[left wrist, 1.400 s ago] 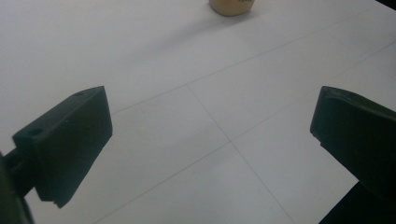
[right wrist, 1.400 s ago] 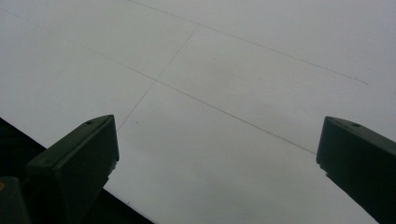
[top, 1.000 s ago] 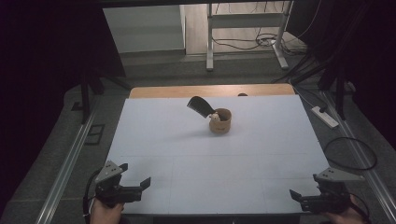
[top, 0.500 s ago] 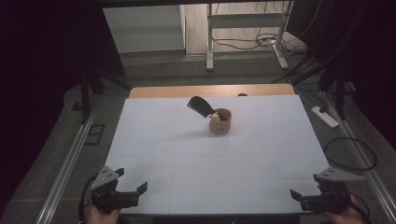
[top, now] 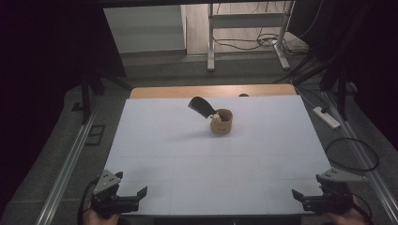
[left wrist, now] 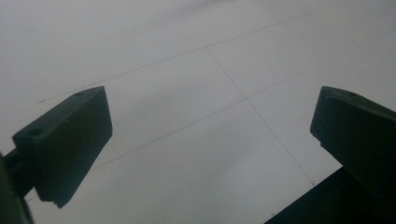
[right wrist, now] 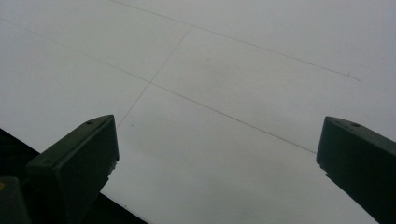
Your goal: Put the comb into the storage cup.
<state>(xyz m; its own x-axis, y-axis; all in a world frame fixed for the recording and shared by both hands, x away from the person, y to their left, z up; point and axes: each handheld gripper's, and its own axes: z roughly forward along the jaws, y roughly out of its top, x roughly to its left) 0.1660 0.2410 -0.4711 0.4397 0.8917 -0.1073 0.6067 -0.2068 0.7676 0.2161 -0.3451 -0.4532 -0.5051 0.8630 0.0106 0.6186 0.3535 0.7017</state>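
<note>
Left gripper (top: 133, 192) and right gripper (top: 300, 198) hover released, jaws spread, both well apart from the wooden cup (top: 221, 121). A black scoop (top: 202, 106) leans in that cup on the white counter (top: 155, 140).

lab | black curtains (top: 42, 56) | aluminium rails (top: 65, 168) | floor cables (top: 244, 44) | power strip (top: 327, 117)

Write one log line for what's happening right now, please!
left gripper: open, near table corner | right gripper: open, near table corner | wooden cup with black spatula: far middle, untouched
</note>
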